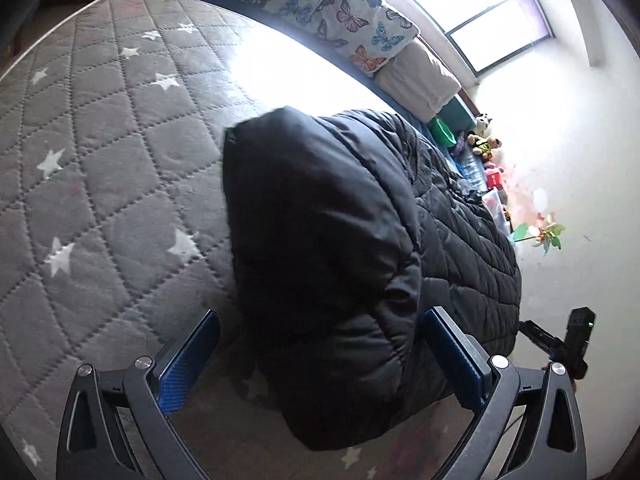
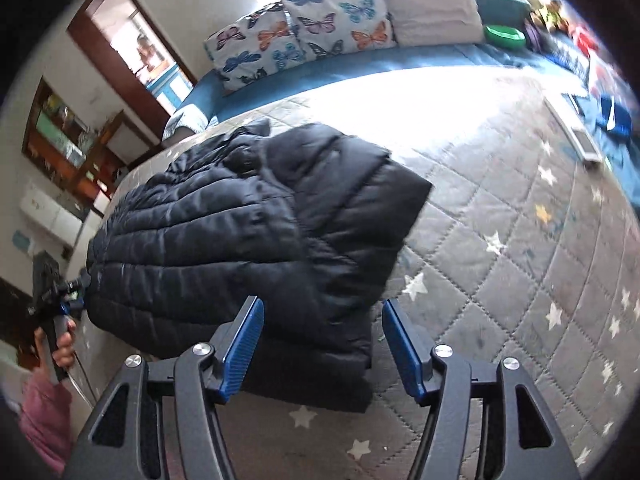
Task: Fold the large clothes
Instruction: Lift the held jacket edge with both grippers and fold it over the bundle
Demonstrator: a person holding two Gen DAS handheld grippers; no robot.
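A black quilted puffer jacket [image 1: 328, 240] [image 2: 240, 220] lies folded into a bundle on a grey star-patterned mattress cover [image 1: 100, 160] [image 2: 500, 220]. My left gripper [image 1: 322, 356] stands wide open over the jacket's near end. Its left pad [image 1: 192, 360] is clear of the fabric, and its right pad sits at the jacket's edge. My right gripper [image 2: 324, 344] is open too, and the jacket's near corner lies between its blue pads [image 2: 404, 348] without being pinched. In the right wrist view, a hand [image 2: 64, 348] in a pink sleeve holds the left gripper at the far left.
Butterfly-print pillows [image 1: 320, 4] [image 2: 300, 36] and a beige pillow [image 1: 420, 80] line the far side of the bed. A green bowl [image 2: 504, 36], toys [image 1: 484, 144] and a flat white device [image 2: 576, 136] lie by the wall. Bare mattress surrounds the jacket.
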